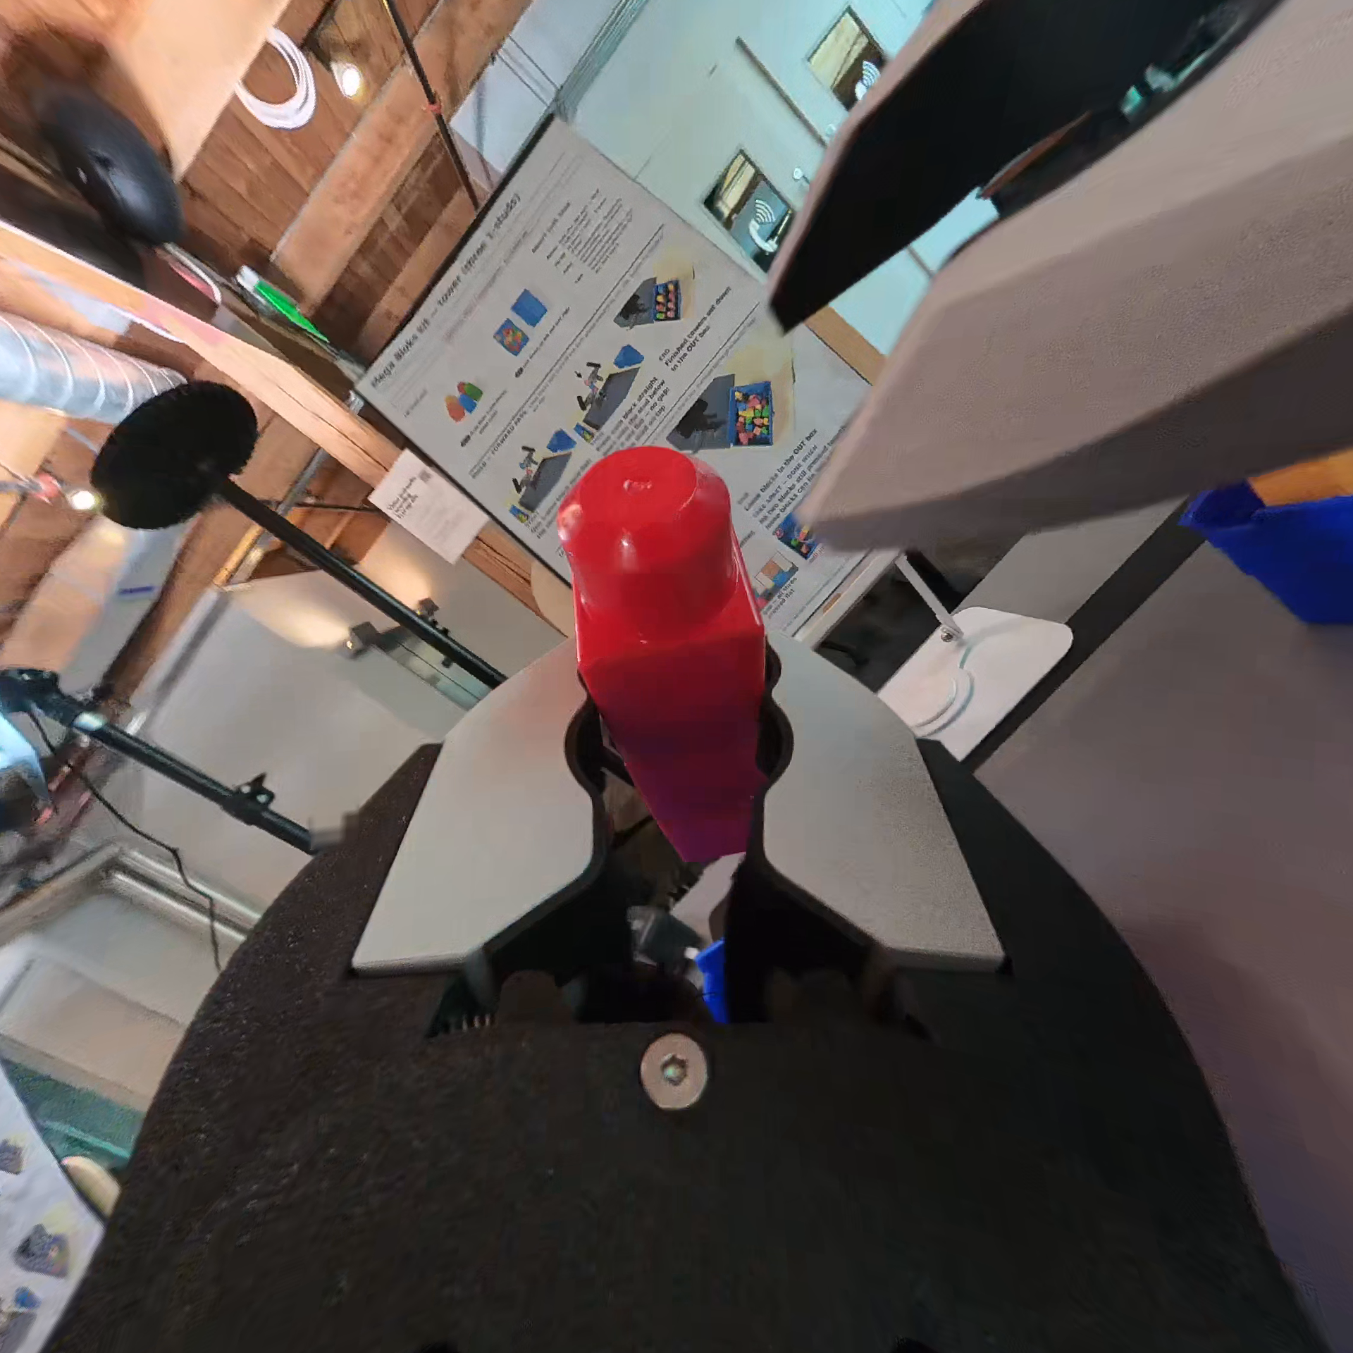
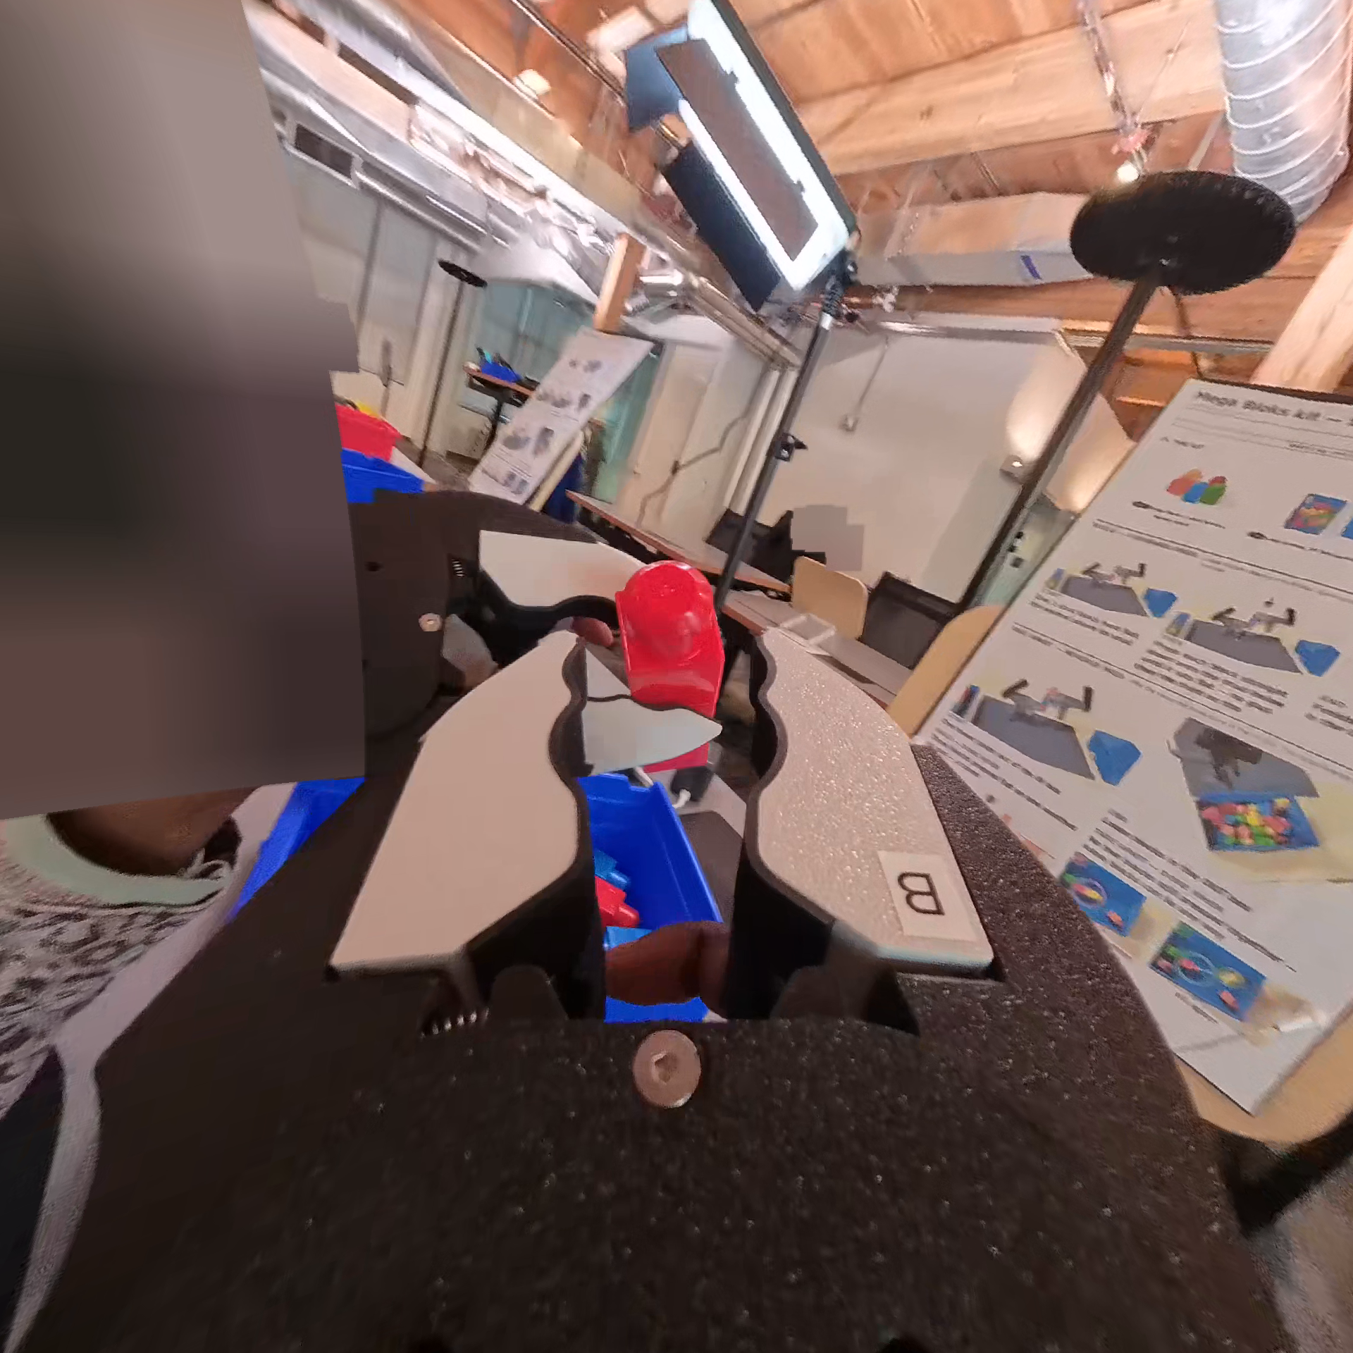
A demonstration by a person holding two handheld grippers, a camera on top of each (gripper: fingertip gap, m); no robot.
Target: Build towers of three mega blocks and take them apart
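A single red mega block [image 1: 662,630] is clamped upright between the closed left tongs [image 1: 677,732]; no tower is seen built. The right tongs [image 2: 662,732] are held apart and empty, just beside it. A lettered sticker [image 2: 926,895] and an instruction poster [image 2: 1171,695] are seen; their writing is left unquoted.

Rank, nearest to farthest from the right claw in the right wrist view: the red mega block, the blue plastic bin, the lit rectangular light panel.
1. Blue plastic bin: directly below, seen through the right claw.
2. Red mega block: just ahead, held in the left claw.
3. Lit rectangular light panel: high on its stand.

The first two are nearly too close to call.
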